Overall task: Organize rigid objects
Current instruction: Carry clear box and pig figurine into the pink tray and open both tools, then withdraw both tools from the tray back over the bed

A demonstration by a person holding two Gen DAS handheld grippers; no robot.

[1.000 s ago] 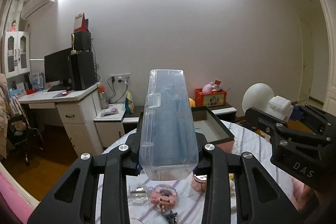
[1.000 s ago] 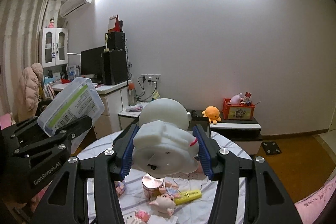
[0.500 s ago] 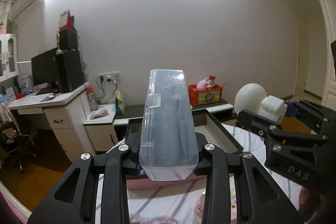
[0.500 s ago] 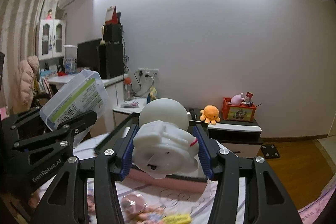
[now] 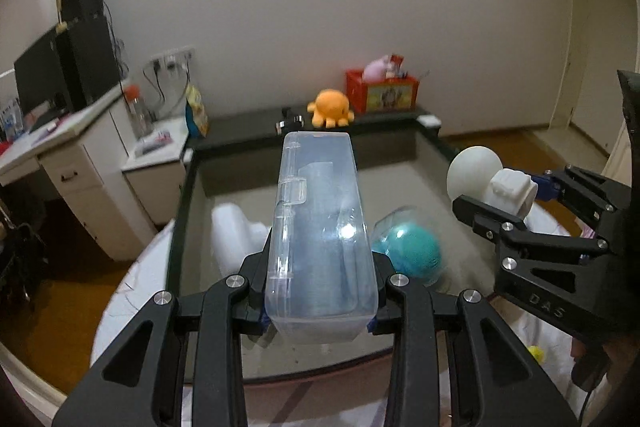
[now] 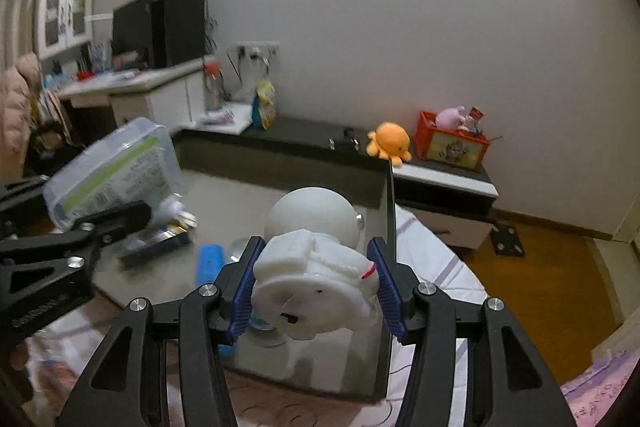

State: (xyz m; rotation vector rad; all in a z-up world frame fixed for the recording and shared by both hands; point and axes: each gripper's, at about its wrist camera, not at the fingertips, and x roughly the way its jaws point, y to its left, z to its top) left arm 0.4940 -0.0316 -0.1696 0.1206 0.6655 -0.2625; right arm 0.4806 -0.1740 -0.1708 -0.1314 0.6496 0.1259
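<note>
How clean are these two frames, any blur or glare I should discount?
Left wrist view: the clear plastic case in the left gripper is sharp, with one glare spot; the teal ball in the tray is smeared. Right wrist view: the astronaut figure in the right gripper is crisp; everything at left is motion-blurred. Both views bulge and darken at the corners.

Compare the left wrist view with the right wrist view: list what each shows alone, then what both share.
Left wrist only: a teal ball in the tray and a door at far right. Right wrist only: a blue bar in the tray and a white cupboard. Both: the clear plastic case in the left gripper, the white astronaut figure in the right gripper, the dark tray, the orange octopus.
</note>
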